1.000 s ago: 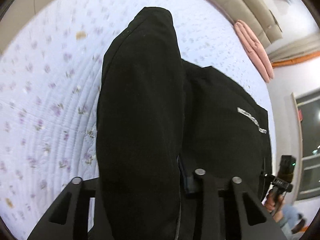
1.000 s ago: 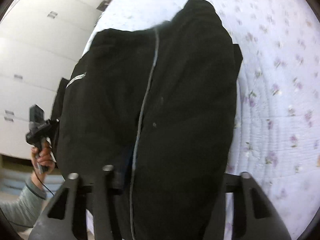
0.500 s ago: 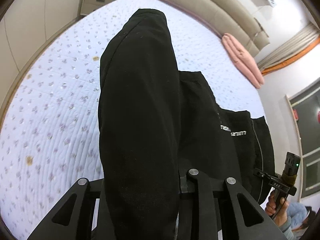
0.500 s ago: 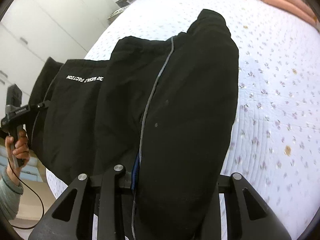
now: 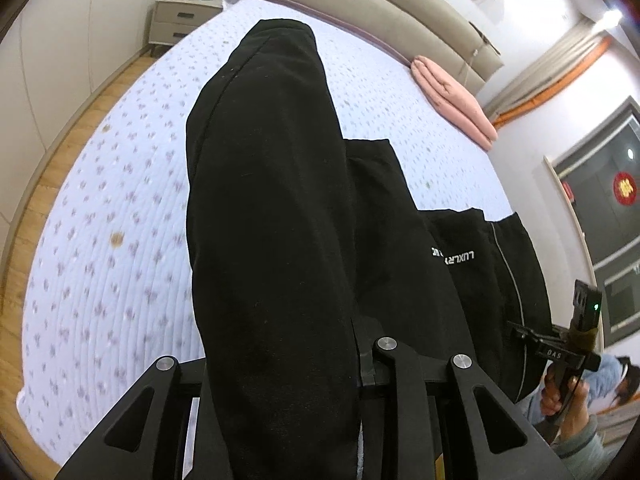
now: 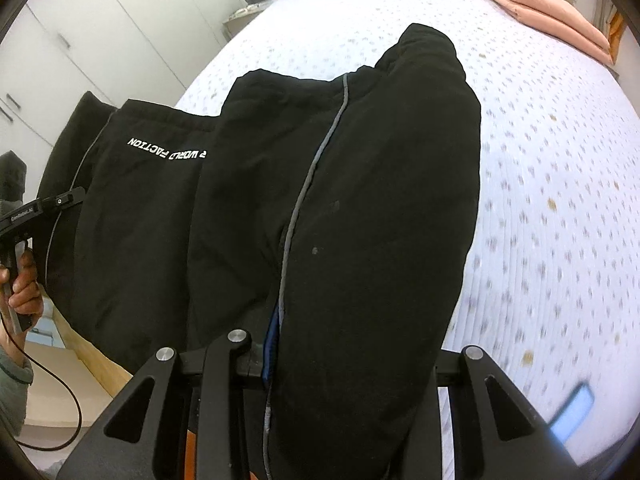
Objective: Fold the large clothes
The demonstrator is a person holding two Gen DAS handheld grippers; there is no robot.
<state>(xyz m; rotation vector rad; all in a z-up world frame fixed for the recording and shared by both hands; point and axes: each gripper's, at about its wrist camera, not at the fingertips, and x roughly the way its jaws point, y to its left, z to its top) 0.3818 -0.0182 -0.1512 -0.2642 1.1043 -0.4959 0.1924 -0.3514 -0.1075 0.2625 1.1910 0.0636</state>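
A pair of black trousers (image 5: pixel 272 200) with a grey side stripe and white lettering hangs stretched between both grippers above the bed. In the left wrist view my left gripper (image 5: pixel 276 354) is shut on one bunched end; the cloth hides its fingertips. My right gripper (image 6: pixel 352 360) is shut on the other end of the trousers (image 6: pixel 360 200), beside the grey stripe. Each camera sees the other tool at the garment's far side: the right gripper (image 5: pixel 560 344) and the left gripper (image 6: pixel 60 200), each clamping the fabric edge.
Below lies a bed with a white flowered quilt (image 5: pixel 120 200) (image 6: pixel 540 160). A folded pink blanket (image 5: pixel 456 100) (image 6: pixel 548 4) rests near the beige headboard (image 5: pixel 380 12). A nightstand (image 5: pixel 180 20) and white wardrobes (image 6: pixel 80 40) stand beyond the bed. Wooden floor borders the bed.
Both grippers have risen with the trousers in them. The bed has dropped farther below, and the headboard, nightstand and wardrobes have come into view.
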